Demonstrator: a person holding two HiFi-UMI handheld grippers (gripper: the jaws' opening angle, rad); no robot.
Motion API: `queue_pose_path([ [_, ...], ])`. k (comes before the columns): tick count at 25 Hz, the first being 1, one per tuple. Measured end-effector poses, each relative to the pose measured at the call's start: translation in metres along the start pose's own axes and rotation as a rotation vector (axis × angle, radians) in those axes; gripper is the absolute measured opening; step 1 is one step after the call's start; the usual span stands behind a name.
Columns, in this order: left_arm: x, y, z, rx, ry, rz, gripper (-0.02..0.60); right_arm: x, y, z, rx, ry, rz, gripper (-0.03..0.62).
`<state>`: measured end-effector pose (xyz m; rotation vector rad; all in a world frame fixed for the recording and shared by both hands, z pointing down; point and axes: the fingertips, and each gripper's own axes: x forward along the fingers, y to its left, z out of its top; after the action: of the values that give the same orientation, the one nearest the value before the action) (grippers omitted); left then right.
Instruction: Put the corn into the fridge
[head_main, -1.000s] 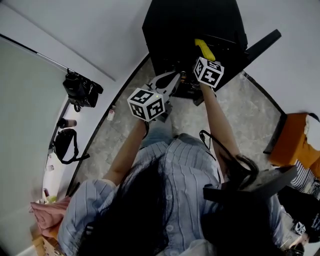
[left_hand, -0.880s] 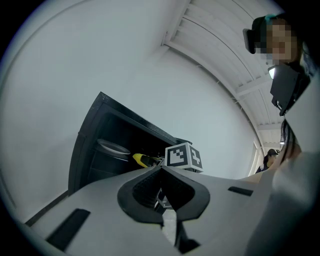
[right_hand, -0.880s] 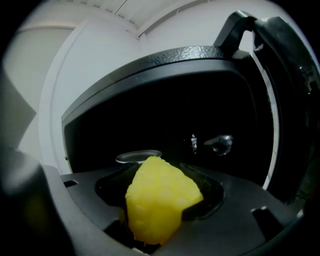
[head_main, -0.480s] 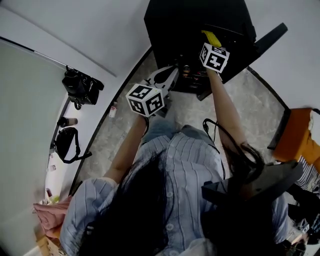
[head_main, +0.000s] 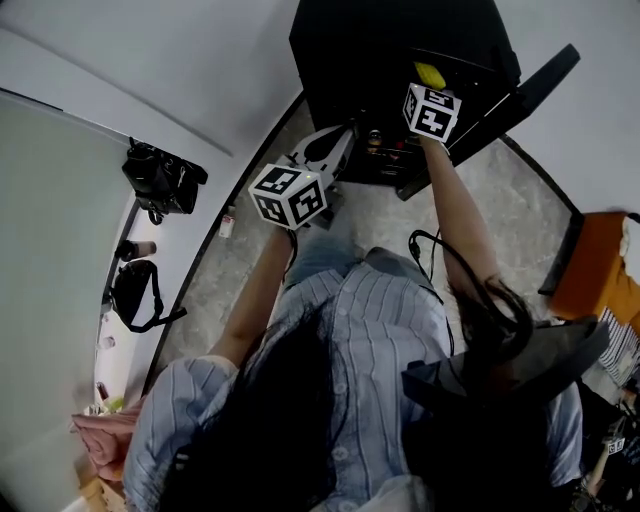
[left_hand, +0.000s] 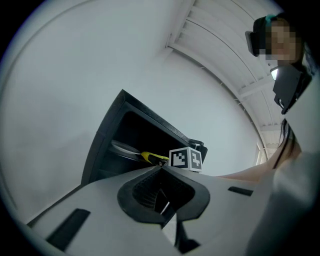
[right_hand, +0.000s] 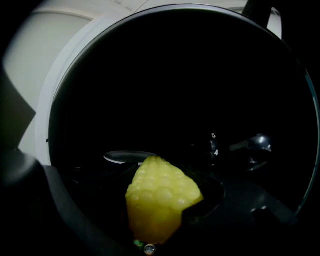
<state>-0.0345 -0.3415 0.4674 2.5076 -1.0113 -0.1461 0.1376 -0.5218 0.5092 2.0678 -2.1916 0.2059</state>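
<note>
The yellow corn (right_hand: 159, 199) is clamped in my right gripper (right_hand: 162, 227), which is shut on it and reaches into the dark inside of the black fridge (head_main: 390, 50). From the head view only the corn's tip (head_main: 430, 75) shows past the gripper's marker cube, at the fridge's upper shelf. A white plate (right_hand: 129, 156) lies on the shelf just behind the corn. My left gripper (head_main: 328, 152) hangs in front of the fridge, lower and to the left, shut with nothing in it. In the left gripper view the corn (left_hand: 150, 157) pokes into the fridge opening (left_hand: 125, 145).
The fridge door (head_main: 520, 95) stands open to the right. A dial with numbers (right_hand: 214, 145) sits inside on the right. Small bottles (head_main: 385, 150) stand on the lower fridge shelf. A black bag (head_main: 160, 178) lies by the wall at left, an orange seat (head_main: 595, 275) at right.
My right gripper has carried the corn up and further into the fridge, so less of it shows from above. The left gripper has drifted slightly up and left.
</note>
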Motion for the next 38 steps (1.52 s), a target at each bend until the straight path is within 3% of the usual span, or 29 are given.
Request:
queue_pose_path([
  [5, -0.001, 0.017, -0.001, -0.033, -0.020, 0.026, 0.006, 0.007, -0.004, -0.001, -0.008, -0.033, 0.008, 0.267],
  [16, -0.004, 0.035, -0.010, -0.013, -0.001, 0.042, 0.006, 0.025, -0.009, 0.004, 0.024, -0.088, -0.041, 0.267],
  [27, -0.011, 0.049, -0.019, -0.044, 0.022, 0.074, 0.006, 0.032, -0.009, -0.007, -0.072, -0.028, -0.027, 0.273],
  [38, -0.010, 0.035, -0.017, -0.049, 0.027, 0.065, 0.006, -0.003, -0.008, -0.017, 0.015, -0.037, -0.003, 0.273],
])
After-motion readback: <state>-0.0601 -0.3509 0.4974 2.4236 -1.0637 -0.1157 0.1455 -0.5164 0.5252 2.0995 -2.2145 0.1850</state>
